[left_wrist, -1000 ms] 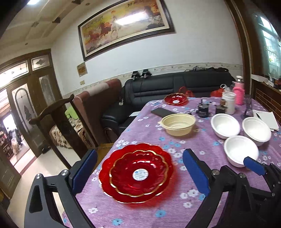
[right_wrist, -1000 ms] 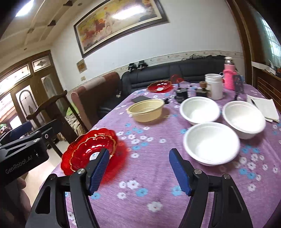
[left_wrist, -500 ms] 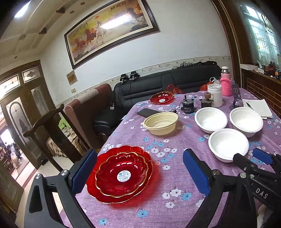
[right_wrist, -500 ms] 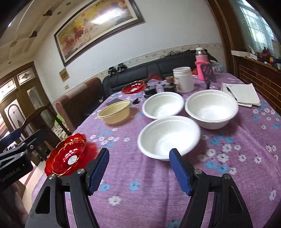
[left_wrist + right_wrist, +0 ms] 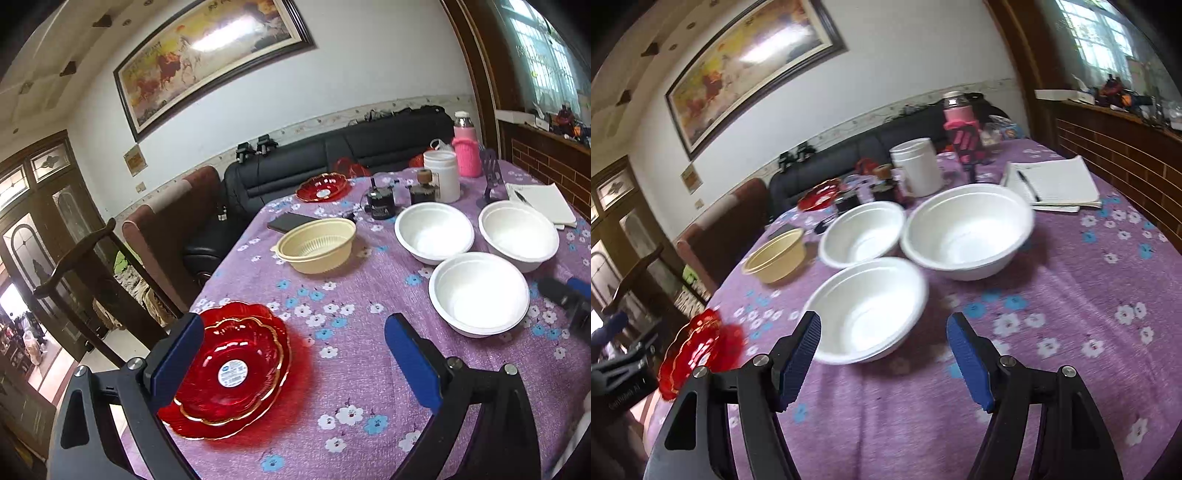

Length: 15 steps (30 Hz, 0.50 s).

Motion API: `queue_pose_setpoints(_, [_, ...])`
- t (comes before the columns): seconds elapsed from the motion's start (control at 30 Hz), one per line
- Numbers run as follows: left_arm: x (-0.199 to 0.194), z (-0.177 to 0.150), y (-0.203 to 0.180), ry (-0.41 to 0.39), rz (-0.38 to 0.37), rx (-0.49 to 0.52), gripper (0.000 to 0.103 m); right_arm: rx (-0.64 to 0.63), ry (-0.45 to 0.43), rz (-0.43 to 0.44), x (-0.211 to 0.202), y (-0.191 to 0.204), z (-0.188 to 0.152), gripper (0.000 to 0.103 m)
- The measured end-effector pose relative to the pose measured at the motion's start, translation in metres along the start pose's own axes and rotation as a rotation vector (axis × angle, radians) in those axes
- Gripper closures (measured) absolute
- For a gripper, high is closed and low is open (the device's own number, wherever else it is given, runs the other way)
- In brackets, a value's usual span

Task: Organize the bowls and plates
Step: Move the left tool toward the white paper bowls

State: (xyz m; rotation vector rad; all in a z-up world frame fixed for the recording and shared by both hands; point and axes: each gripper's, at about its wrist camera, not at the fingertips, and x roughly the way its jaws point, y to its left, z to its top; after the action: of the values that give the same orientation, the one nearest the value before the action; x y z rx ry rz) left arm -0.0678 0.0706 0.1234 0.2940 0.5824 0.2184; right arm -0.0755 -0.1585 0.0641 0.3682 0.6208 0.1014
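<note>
Left gripper (image 5: 293, 354) jaws apart, nothing in them; stacked red plates (image 5: 231, 369) sit right by its left finger. Right gripper (image 5: 882, 354) spread wide too, empty, with the nearest white bowl (image 5: 866, 308) just ahead, two more bowls (image 5: 967, 230) behind.

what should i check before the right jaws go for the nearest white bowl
1. Right gripper jaws open and empty: ok.
2. Nearest white bowl empty and upright: ok.
3. Jaws lined up on the bowl's rim: not ok, the rim sits between and ahead of them, untouched.
4. Bowl clear of the other two white bowls: cannot tell, the rims look very close.
5. Left gripper out of the way, over by the red plates: ok.
</note>
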Motion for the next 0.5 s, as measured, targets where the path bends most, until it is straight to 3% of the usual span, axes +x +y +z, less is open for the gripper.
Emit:
queue_pose_setpoints(0.23, [0.017,0.002,-0.018,0.025,-0.010,0.036,0.005,0.031,0.012,-0.032,0.014,-0.019,0.014,0.028])
queue_pose_setpoints(0.5, [0.031,0.006,-0.030,0.040,-0.017,0.053,0.005,0.015,0.044,-0.013,0.031,-0.014,0.022,0.028])
